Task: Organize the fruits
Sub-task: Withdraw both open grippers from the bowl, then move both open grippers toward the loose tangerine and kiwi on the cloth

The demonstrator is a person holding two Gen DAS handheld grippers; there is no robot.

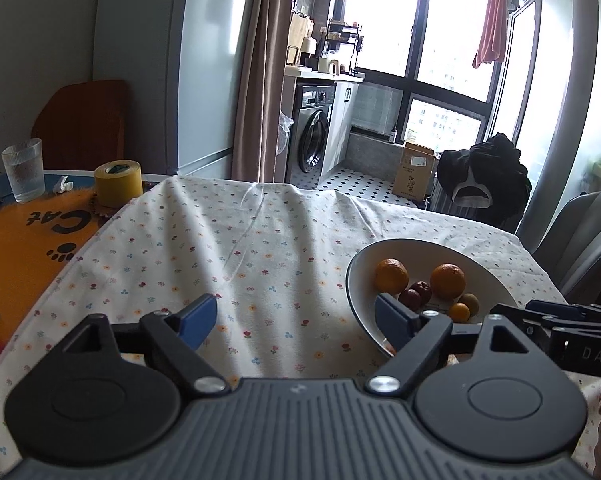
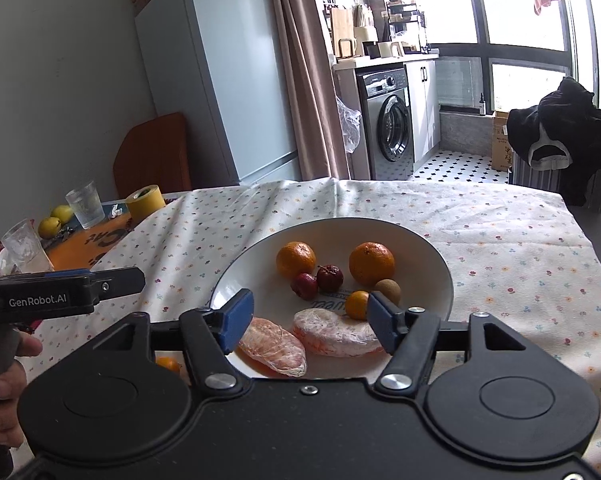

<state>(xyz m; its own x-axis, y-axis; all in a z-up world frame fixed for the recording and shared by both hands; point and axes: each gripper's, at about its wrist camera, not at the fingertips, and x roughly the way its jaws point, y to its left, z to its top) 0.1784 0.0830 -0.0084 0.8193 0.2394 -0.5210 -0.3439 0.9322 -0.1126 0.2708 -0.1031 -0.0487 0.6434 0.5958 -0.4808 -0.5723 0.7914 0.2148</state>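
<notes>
Home: dining corner opening onto a kitchen and laundry balcony.
Table (image 2: 480,232) under a floral cloth; tall fridge (image 2: 216,76) against the wall; washer (image 2: 390,120) built in under a counter (image 2: 384,60) with racks; checkered tile floor (image 2: 456,168); towel (image 1: 494,24) hanging by large windows (image 1: 384,16); curtain (image 2: 304,72) between the rooms.

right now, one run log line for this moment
left gripper: open, empty | right gripper: open, over white round bowl | bowl: two oranges, peeled segments | floral tablecloth
</notes>
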